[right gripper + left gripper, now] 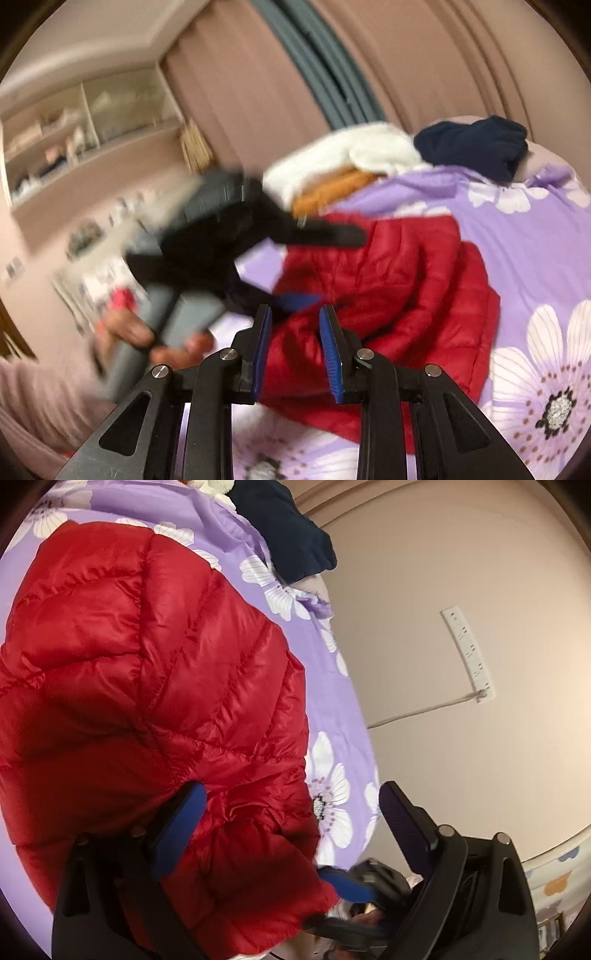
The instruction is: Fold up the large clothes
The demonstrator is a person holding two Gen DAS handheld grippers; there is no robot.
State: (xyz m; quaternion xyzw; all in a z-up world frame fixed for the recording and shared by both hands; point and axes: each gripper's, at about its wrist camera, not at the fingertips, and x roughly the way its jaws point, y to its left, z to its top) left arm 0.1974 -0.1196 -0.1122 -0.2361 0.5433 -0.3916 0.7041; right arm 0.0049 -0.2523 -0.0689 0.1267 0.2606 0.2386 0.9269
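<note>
Red puffer jacket on floral bedspread; left gripper spread wide, right gripper narrowly parted, empty; no legible writing.

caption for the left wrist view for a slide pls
Left gripper open over a red puffer jacket on the purple floral bedspread, right gripper at the jacket's edge.

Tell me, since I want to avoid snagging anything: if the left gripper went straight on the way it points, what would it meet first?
Probably the red puffer jacket on the purple floral bedsheet. The left gripper stands open over the jacket's near edge, holding nothing. Depth is unclear, so it could pass that edge onto the sheet.
</note>
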